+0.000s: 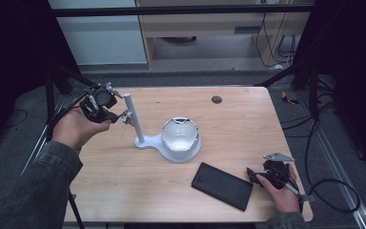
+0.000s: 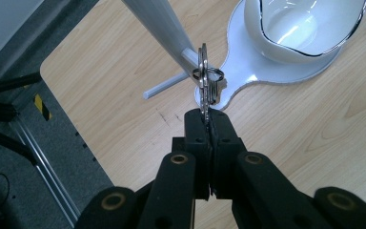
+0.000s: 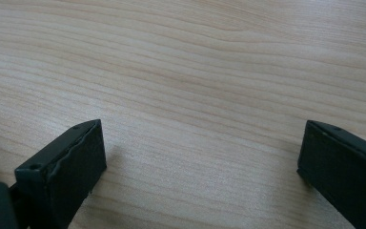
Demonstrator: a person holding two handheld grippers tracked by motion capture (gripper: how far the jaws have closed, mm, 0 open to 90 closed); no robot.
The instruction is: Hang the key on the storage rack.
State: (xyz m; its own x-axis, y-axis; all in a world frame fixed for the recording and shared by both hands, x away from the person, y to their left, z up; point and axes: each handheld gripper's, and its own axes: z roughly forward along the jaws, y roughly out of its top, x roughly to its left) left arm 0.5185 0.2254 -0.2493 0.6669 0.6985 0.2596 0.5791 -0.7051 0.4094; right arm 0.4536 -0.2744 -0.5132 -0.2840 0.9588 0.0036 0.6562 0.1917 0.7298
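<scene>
I have the left gripper [image 2: 208, 125] squeezed tight on a bunch of metal key rings [image 2: 206, 78]. The rings stick up from between its two black jaws. They are right at the small side peg [image 2: 164, 87] of the white stand [image 1: 164, 143], and I think one ring touches the peg, but it is hard to be sure from here. In the high view the left gripper [image 1: 120, 116] is up off the table, just to the left of the stand's tall white post [image 1: 133, 117].

A white bowl with a shiny rim [image 1: 180, 133] sits on the round base of the stand.

My right gripper [image 3: 198, 157] is wide open with nothing in it. Bare wooden table [image 3: 195, 71] shows between its jaws. It rests low near the front right corner of the table, just beside a flat black box [image 1: 222, 185].
</scene>
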